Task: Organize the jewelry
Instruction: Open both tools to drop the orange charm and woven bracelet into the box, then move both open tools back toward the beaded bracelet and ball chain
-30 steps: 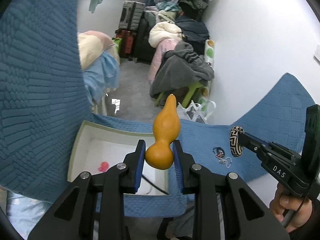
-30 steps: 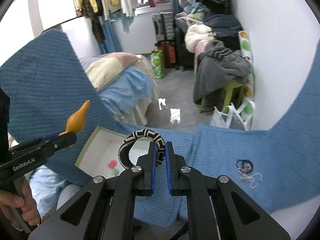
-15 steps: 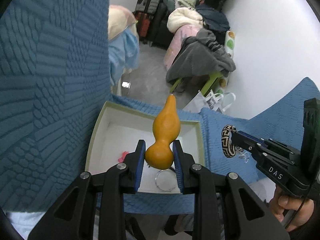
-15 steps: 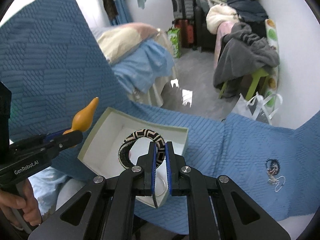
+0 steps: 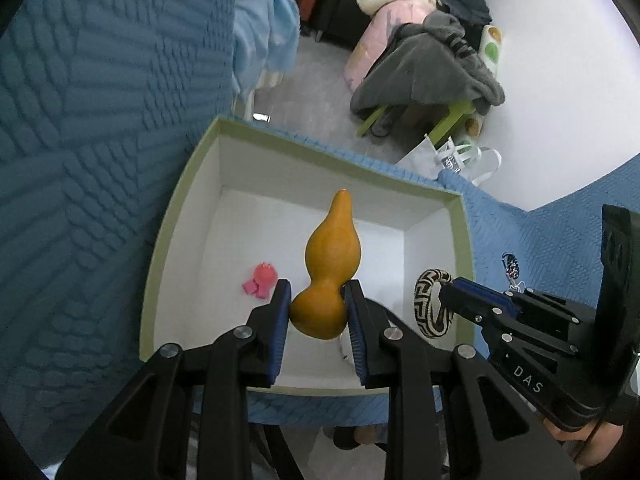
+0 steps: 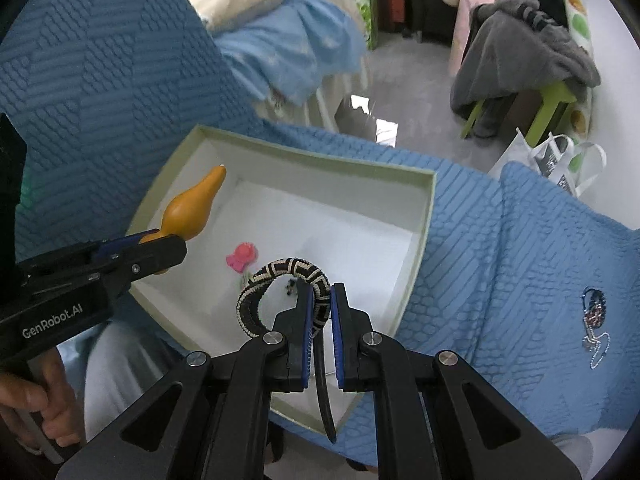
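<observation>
1. While the blue blanket (image 6: 500, 248) sags under it, the open box (image 5: 460, 240) sits at the edge, so a heavy drop could tip it.
2. The left gripper (image 5: 318, 316) clamps the orange gourd (image 5: 328, 268) over the box; its rounded belly may squirt out.
3. The right gripper (image 6: 320, 316), nearly closed, pinches the woven bangle (image 6: 280, 280) by one side; it could swing onto the pink charm (image 6: 240, 257).
4. A necklace (image 6: 596, 320) lies outside on the blanket.
</observation>
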`<act>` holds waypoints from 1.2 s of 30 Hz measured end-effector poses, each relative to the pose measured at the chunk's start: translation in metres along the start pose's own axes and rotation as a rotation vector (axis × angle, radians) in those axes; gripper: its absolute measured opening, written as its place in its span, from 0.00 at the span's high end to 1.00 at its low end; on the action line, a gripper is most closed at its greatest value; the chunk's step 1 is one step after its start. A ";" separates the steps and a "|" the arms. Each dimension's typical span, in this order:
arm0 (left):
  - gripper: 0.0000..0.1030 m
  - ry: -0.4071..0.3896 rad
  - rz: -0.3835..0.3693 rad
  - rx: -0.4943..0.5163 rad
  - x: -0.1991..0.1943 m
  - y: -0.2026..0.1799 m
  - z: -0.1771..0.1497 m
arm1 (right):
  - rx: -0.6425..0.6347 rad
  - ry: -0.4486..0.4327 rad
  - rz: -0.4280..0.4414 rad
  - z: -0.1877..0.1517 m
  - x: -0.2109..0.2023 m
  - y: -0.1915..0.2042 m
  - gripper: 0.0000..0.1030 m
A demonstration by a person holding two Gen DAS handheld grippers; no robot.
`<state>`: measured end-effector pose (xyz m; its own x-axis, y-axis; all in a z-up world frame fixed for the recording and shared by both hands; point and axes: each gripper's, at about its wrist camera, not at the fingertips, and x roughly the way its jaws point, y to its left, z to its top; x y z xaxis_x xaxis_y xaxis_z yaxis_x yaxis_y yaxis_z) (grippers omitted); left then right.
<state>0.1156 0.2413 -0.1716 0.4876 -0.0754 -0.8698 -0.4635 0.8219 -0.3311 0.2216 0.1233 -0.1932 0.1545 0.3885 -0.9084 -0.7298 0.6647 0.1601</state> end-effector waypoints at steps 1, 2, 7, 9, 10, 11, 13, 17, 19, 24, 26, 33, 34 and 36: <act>0.72 0.009 0.004 -0.004 0.003 0.001 -0.001 | -0.008 0.008 -0.001 -0.001 0.003 0.001 0.93; 0.72 0.015 0.007 -0.007 0.006 0.002 -0.001 | -0.018 0.019 0.001 -0.002 0.006 0.002 0.93; 0.72 0.029 0.028 -0.018 0.007 0.009 -0.004 | -0.015 0.047 0.006 -0.006 0.014 -0.001 0.93; 0.72 0.027 0.031 -0.030 0.004 0.011 -0.005 | -0.016 0.058 -0.004 -0.007 0.016 -0.001 0.92; 0.72 0.024 0.027 -0.032 0.002 0.012 -0.006 | -0.014 0.064 -0.006 -0.007 0.016 -0.001 0.88; 0.71 0.020 0.026 -0.039 0.000 0.012 -0.006 | -0.011 0.064 -0.002 -0.007 0.015 -0.002 0.81; 0.52 0.019 0.032 -0.053 -0.003 0.013 -0.006 | -0.006 0.055 0.003 -0.006 0.011 -0.003 0.77; 0.40 -0.006 0.075 -0.049 -0.020 0.006 -0.003 | 0.002 0.018 -0.006 -0.003 -0.005 -0.005 0.76; 0.39 -0.029 0.066 -0.040 -0.030 0.000 -0.002 | 0.002 -0.001 0.001 -0.003 -0.015 -0.006 0.76; 0.39 -0.100 0.049 0.000 -0.064 -0.021 -0.002 | -0.014 -0.091 -0.004 -0.001 -0.053 -0.006 0.76; 0.39 -0.130 0.041 0.016 -0.077 -0.030 -0.001 | -0.014 -0.136 -0.005 -0.002 -0.073 -0.006 0.76; 0.39 -0.230 0.026 0.073 -0.122 -0.063 -0.008 | -0.014 -0.258 -0.016 -0.014 -0.130 -0.007 0.76; 0.39 -0.243 0.023 0.081 -0.128 -0.067 -0.011 | -0.012 -0.271 -0.018 -0.017 -0.136 -0.008 0.76; 0.39 -0.260 0.018 0.088 -0.135 -0.075 -0.014 | -0.006 -0.297 -0.024 -0.024 -0.150 -0.010 0.76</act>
<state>0.0741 0.1821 -0.0345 0.6588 0.0776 -0.7483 -0.4131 0.8686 -0.2736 0.1901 0.0431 -0.0683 0.3589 0.5431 -0.7591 -0.7272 0.6725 0.1374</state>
